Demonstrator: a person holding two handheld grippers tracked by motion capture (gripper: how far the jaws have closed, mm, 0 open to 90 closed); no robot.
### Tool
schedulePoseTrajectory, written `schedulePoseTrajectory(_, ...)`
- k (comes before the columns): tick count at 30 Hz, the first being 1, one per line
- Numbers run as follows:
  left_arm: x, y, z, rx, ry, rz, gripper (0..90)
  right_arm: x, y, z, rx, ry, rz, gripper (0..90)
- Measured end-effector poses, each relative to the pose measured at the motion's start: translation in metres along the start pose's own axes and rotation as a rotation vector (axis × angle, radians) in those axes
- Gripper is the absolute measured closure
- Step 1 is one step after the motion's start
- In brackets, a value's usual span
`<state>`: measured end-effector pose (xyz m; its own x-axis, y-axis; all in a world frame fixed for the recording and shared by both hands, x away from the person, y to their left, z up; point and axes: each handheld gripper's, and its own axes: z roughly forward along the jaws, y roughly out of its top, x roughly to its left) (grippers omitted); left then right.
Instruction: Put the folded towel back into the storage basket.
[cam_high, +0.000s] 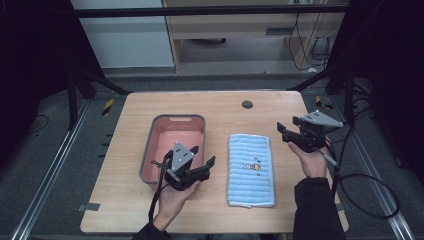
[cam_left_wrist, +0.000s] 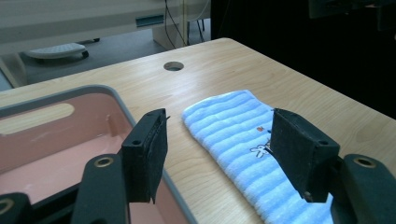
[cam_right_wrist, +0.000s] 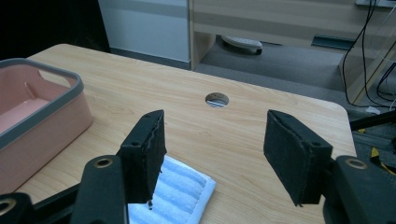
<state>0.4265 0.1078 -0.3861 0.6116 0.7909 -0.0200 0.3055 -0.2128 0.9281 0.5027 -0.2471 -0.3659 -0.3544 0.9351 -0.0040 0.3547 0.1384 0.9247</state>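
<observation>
wooden table (cam_high: 215, 107) | pink bin (cam_high: 150, 150) empty | towel (cam_high: 251, 170) beside | both tools released

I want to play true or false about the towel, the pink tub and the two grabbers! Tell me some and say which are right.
1. The blue towel lies folded on the table. True.
2. The towel is inside the pink tub. False: it lies beside it.
3. The left gripper holds the towel. False: its jaws are open, nothing between them.
4. The right gripper is open too. True.
5. The tub is full of toys. False: it is empty.
</observation>
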Motion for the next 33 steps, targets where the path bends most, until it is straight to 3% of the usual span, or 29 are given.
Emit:
schedulePoseTrajectory(11, -0.021, -0.007, 0.019, 0.030, -0.024, 0.025, 38.9, -0.001, -0.002, 0.008, 0.002, 0.011, 0.001, 41.8)
schedulePoseTrajectory(18, -0.031, -0.014, 0.030, 0.043, -0.045, 0.016, 41.8, 0.000, -0.004, 0.016, 0.015, 0.022, -0.006, 43.0)
schedulePoseTrajectory(33, -0.049, -0.034, 0.048, 0.094, -0.012, 0.062, 45.8, 0.001, -0.016, 0.033, 0.033, 0.041, -0.004, 47.2)
